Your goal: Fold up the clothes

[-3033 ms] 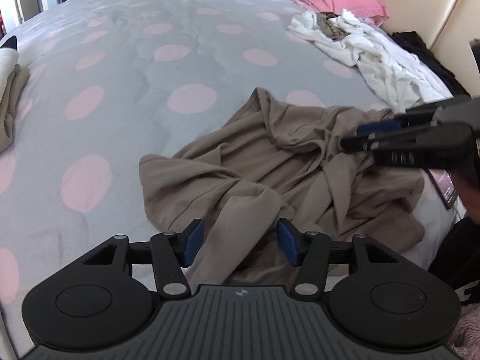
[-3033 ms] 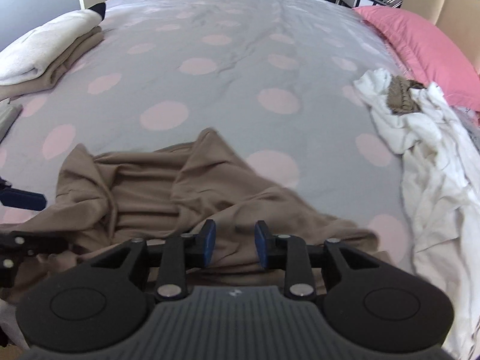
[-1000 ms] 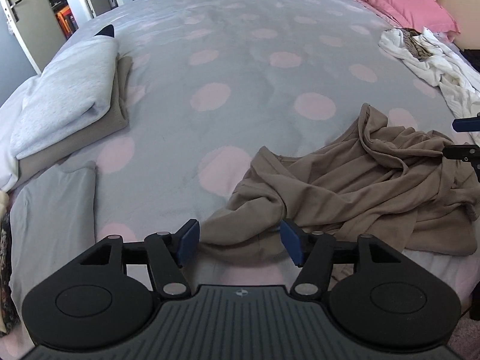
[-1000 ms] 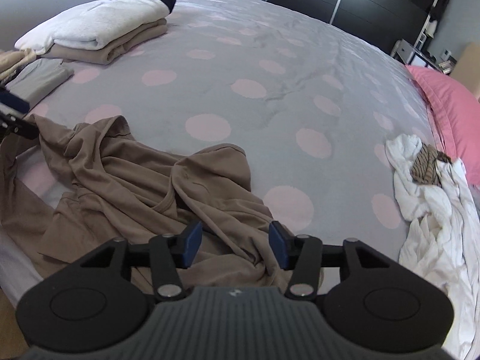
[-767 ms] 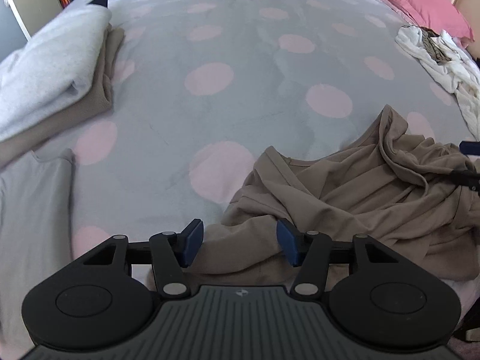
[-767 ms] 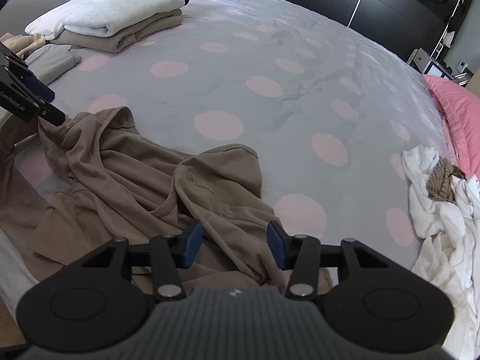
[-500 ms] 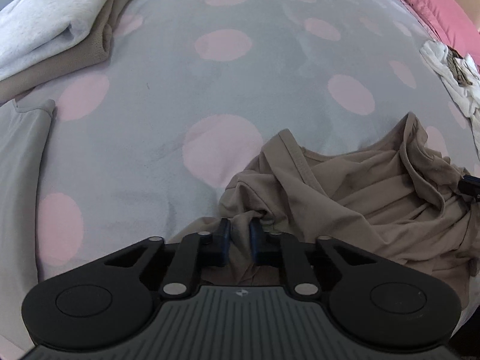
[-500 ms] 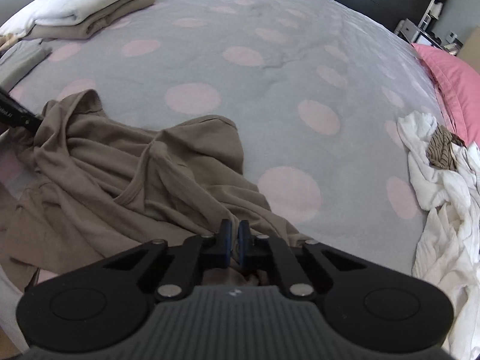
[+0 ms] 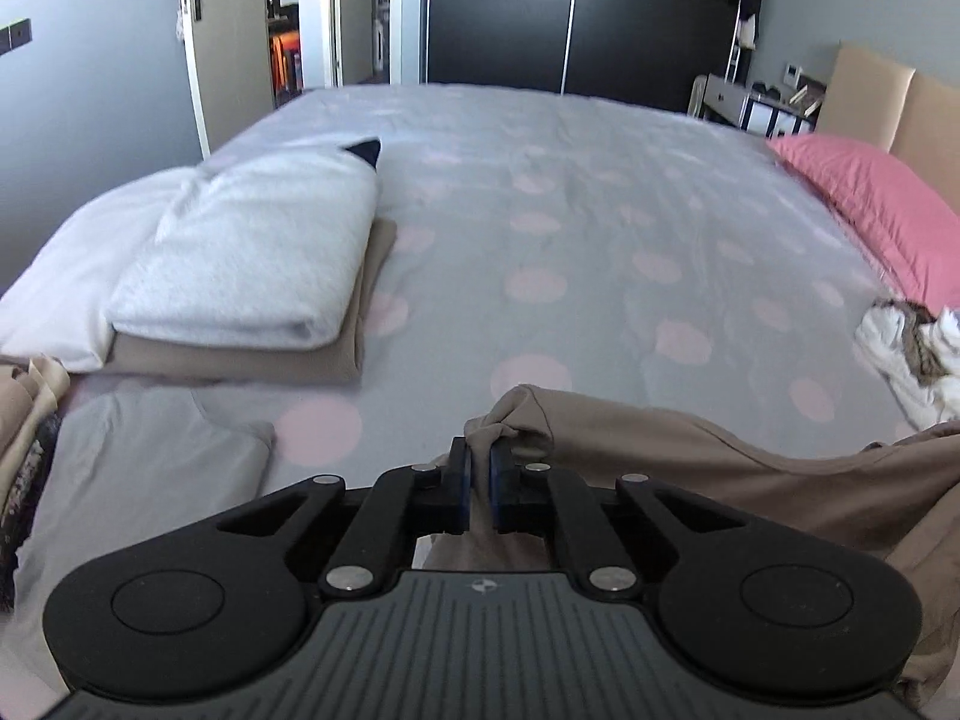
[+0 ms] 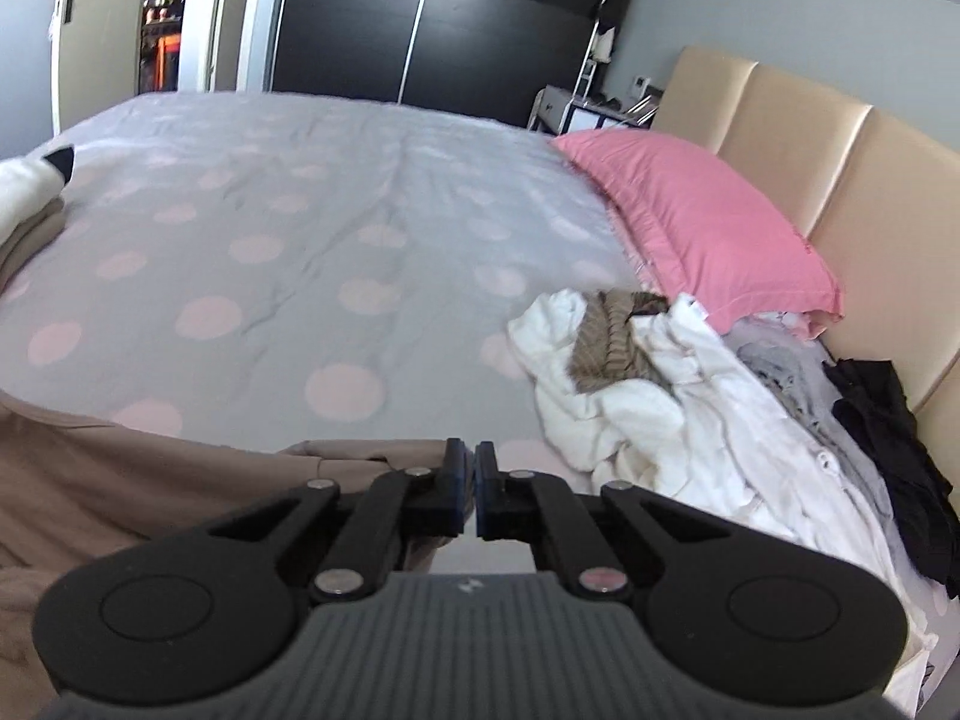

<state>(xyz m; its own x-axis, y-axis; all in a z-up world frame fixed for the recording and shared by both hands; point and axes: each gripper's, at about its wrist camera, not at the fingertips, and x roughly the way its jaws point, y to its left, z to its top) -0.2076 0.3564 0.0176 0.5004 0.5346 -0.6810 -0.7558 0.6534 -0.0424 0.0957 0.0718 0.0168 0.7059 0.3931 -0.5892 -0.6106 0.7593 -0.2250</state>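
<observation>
Tan garment [image 9: 690,456] hangs stretched over the near edge of the bed [image 9: 600,240] — left gripper [image 9: 478,468] pinching a bunched fold, right gripper [image 10: 470,483] clamped on another edge — beside a folded stack [image 9: 252,276].

Soft even daylight, slight motion blur, strong fisheye bending at edges

No readable text, label, brand or number shows in either view.
</observation>
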